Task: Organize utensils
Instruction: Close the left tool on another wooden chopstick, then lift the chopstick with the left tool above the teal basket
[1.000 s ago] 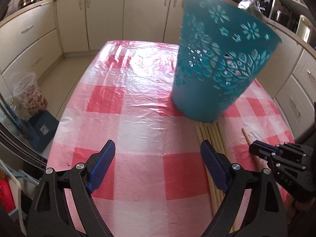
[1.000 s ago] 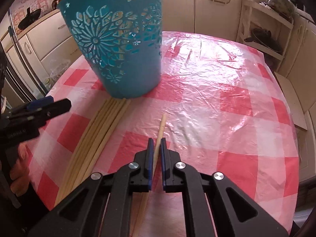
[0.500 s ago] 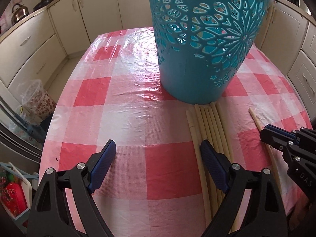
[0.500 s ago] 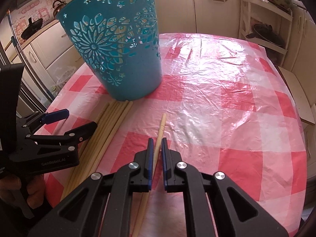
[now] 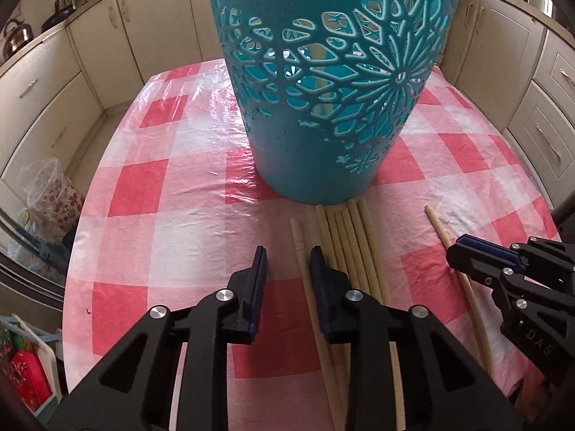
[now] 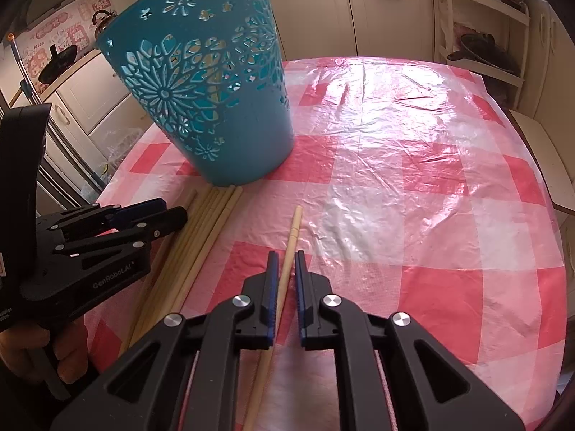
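A teal cut-out basket (image 5: 323,107) (image 6: 215,107) stands upright on the checked table. A bundle of pale chopsticks (image 5: 348,244) (image 6: 205,222) lies against its base. My left gripper (image 5: 287,265) (image 6: 169,215) straddles the leftmost chopstick (image 5: 297,237). Its jaws are closing, and a gap still shows beside the left pad. One chopstick (image 6: 295,222) (image 5: 436,222) lies apart to the right, resting on the cloth. My right gripper (image 6: 285,269) (image 5: 463,251) is shut on it.
The table wears a red-and-white plastic cloth (image 5: 179,186) (image 6: 431,197). Cream kitchen cabinets (image 5: 43,100) ring the table, and a flowered bin (image 5: 54,194) stands on the floor at the left. A hand (image 6: 68,352) holds the left gripper's handle.
The left gripper moved right, over the chopstick bundle, and its jaws narrowed from wide to a small gap around the leftmost chopstick. The right gripper stayed on its chopstick.
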Tool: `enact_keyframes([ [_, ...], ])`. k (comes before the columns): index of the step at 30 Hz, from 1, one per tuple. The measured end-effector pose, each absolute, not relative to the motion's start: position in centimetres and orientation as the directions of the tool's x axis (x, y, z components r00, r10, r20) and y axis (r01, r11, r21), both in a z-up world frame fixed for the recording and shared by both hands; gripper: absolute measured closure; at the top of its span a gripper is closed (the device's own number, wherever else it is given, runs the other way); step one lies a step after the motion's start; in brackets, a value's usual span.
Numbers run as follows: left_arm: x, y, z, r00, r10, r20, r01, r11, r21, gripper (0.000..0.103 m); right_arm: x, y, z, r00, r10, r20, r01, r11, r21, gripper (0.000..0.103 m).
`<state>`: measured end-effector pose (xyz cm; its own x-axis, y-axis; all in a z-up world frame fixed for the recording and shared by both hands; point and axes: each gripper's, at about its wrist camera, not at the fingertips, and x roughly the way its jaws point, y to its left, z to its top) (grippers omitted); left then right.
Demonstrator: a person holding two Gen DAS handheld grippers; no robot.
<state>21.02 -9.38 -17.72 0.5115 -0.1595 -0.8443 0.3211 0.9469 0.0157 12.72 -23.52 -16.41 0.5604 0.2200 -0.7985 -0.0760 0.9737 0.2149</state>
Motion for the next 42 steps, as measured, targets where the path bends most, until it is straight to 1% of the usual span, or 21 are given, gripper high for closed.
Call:
enact_keyframes([
  [1,20.9,-9.4,-17.7,0.513,-0.159,-0.843,0.323,0.946,0.018,0.086,12.7,-23.6,-16.4,0.561,0.22,-0.798,-0.077,0.974,0.214,0.093],
  [2,20.8,-9.4,-17.7,0.514,-0.163,-0.842,0.324,0.946,0.015,0.093,12.8,-23.5,-16.4,0.562,0.22,-0.797,-0.077,0.974,0.215,0.093],
  [3,20.7,-9.3,-17.7,0.508,-0.181,-0.842,0.331,0.944,-0.003,0.098,12.7,-23.6,-16.4,0.563,0.222,-0.796,-0.078,0.973,0.216,0.093],
  [11,19.4,-8.6,-17.2,0.511,-0.177,-0.841,0.33,0.944,0.002,0.098,12.6,-23.8,-16.4,0.571,0.225,-0.79,-0.075,0.972,0.223,0.091],
  [14,18.3,-8.3,-16.1,0.527,-0.183,-0.83,0.332,0.943,0.003,0.098,12.5,-23.8,-16.4,0.572,0.221,-0.79,-0.076,0.973,0.217,0.091],
  [21,16.4,-7.3,-12.6,0.565,-0.221,-0.795,0.352,0.936,-0.01,0.098,12.5,-23.3,-16.3,0.574,0.222,-0.788,-0.092,0.974,0.207,0.085],
  [27,14.6,-5.6,-7.9,0.588,-0.299,-0.752,0.363,0.928,-0.085,0.098,12.6,-23.3,-16.3,0.574,0.231,-0.785,-0.091,0.971,0.22,0.085],
  [30,13.9,-4.6,-4.5,0.616,-0.344,-0.709,0.369,0.921,-0.126,0.098,12.6,-23.4,-16.3,0.574,0.236,-0.784,-0.09,0.97,0.226,0.085],
  [34,13.7,-3.6,0.7,0.677,-0.39,-0.624,0.379,0.912,-0.158,0.098,12.6,-23.7,-16.3,0.574,0.243,-0.782,-0.091,0.968,0.234,0.085],
  [38,14.4,-3.8,5.6,0.762,-0.403,-0.507,0.379,0.912,-0.156,0.098,12.6,-23.7,-16.3,0.574,0.245,-0.781,-0.091,0.967,0.237,0.085],
  [42,16.7,-5.2,8.2,0.821,-0.405,-0.403,0.366,0.914,-0.172,0.098,12.6,-24.0,-16.3,0.573,0.257,-0.778,-0.091,0.964,0.251,0.085],
])
